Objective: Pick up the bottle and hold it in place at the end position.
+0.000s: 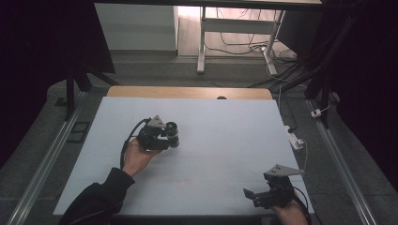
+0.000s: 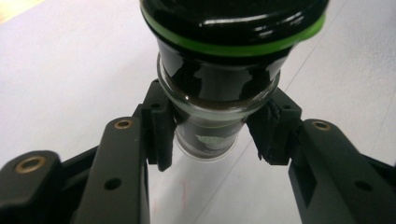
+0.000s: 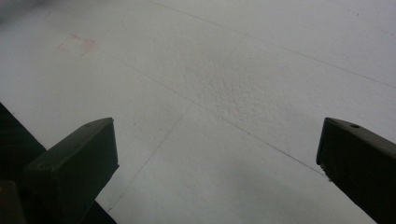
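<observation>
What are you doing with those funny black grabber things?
A person holds a gripper in each hand over a white table. The left gripper is clamped on a small glass jar that looks dark inside and has a green ring near its black lid; in the high view the jar lies roughly sideways in the jaws, above the table. The right gripper waits near the table's front right corner, its jaws wide open and empty.

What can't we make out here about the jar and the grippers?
- Jar top: cut off by the upper edge in the left gripper view, so the lid's face is unseen.
- Jar label: a pale mark low on the glass, too small and dark to read.
- Jar in the high view: tiny, half hidden by the left gripper.
- Right gripper: wrist cut off by the bottom edge in the high view.
</observation>
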Motion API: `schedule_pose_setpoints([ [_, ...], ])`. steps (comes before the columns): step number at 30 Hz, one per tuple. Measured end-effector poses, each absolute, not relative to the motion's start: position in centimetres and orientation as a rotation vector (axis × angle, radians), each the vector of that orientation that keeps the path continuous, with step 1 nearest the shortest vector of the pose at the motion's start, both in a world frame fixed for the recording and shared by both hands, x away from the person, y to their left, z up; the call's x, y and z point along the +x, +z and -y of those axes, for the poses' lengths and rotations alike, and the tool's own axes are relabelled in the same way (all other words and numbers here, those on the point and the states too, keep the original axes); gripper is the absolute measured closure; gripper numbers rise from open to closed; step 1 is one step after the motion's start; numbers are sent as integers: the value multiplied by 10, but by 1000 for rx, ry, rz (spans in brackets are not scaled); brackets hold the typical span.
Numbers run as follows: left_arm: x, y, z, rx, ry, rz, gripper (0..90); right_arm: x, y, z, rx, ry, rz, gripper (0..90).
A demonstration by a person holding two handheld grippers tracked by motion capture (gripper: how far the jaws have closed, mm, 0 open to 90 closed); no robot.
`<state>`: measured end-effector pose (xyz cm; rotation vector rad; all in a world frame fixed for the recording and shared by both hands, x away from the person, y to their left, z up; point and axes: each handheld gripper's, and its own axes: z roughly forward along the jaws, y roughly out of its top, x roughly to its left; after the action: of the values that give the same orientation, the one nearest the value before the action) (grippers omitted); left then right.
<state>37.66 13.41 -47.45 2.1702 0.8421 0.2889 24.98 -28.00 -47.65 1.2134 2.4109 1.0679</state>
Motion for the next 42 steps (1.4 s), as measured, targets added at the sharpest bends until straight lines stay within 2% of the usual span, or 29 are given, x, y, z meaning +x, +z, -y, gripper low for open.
schedule_pose_setpoints([
  [17,405,-480,-94,2189,295,-816,536,250,-477,280,1209,1066,-2417,0],
  [42,430,-507,-81,2201,315,-849,535,249,-477,280,1202,1067,-2419,0],
])
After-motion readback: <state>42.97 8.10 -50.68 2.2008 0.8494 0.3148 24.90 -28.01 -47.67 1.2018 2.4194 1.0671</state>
